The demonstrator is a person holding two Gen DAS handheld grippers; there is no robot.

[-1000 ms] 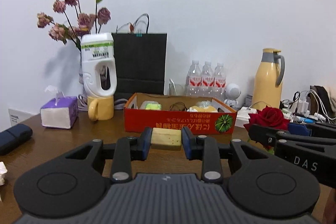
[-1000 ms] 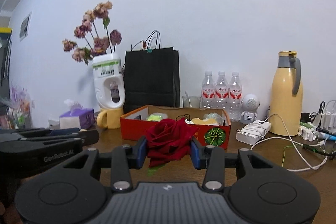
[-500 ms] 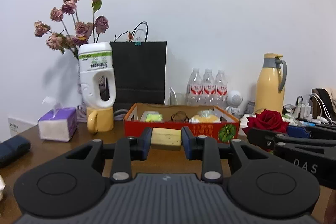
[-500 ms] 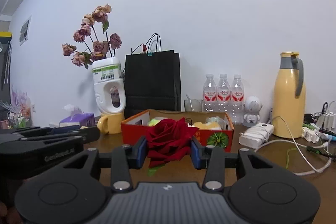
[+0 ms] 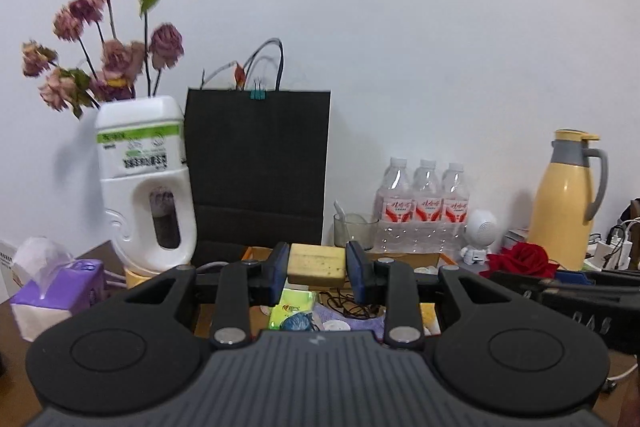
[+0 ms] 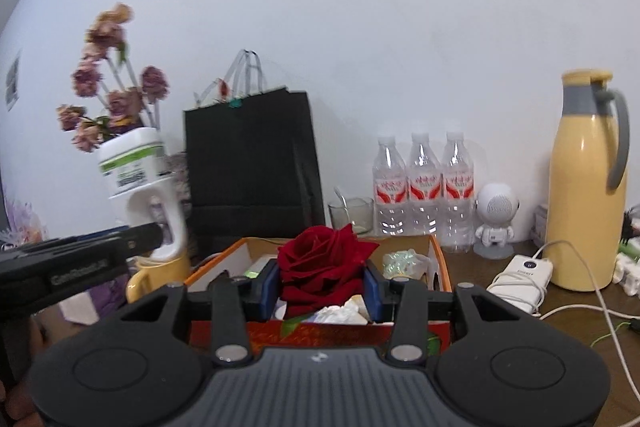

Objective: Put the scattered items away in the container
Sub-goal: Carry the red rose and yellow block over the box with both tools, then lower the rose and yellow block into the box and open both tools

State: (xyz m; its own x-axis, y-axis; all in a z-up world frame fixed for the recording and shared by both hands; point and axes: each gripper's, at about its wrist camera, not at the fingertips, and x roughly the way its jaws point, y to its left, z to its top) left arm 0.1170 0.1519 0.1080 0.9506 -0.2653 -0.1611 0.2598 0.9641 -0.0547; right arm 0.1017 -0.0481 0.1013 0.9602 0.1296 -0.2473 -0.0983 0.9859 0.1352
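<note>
**Mia:** White wall behind, brown table (image 6: pixel 576 311) below, lots of stuff along the back. What changed?

**Ben:** Both grippers came forward and up. A moment ago the red box (image 6: pixel 436 259) sat out in front of them. Now they hang right over it.

**Mia:** What are they holding?

**Ben:** The left gripper (image 5: pixel 317 265) is squeezed tight on a yellow sponge block (image 5: pixel 317 264). The right gripper (image 6: pixel 321 283) is squeezed tight on a red rose (image 6: pixel 324 263). Both things are up in the air above the open box.

**Mia:** So they can let go soon?

**Ben:** It looks that way. The drop is likely next.

**Mia:** Is there room?

**Ben:** Not much. The box already has a green packet (image 5: pixel 294 309), a black cord (image 5: pixel 348 305) and crumpled paper (image 6: pixel 340 311) inside. The black bag (image 5: pixel 256 171) stands just behind the box, and the yellow mug (image 6: pixel 160 273) sits just beside it. The two grippers are close together too, so they could bump.
</note>
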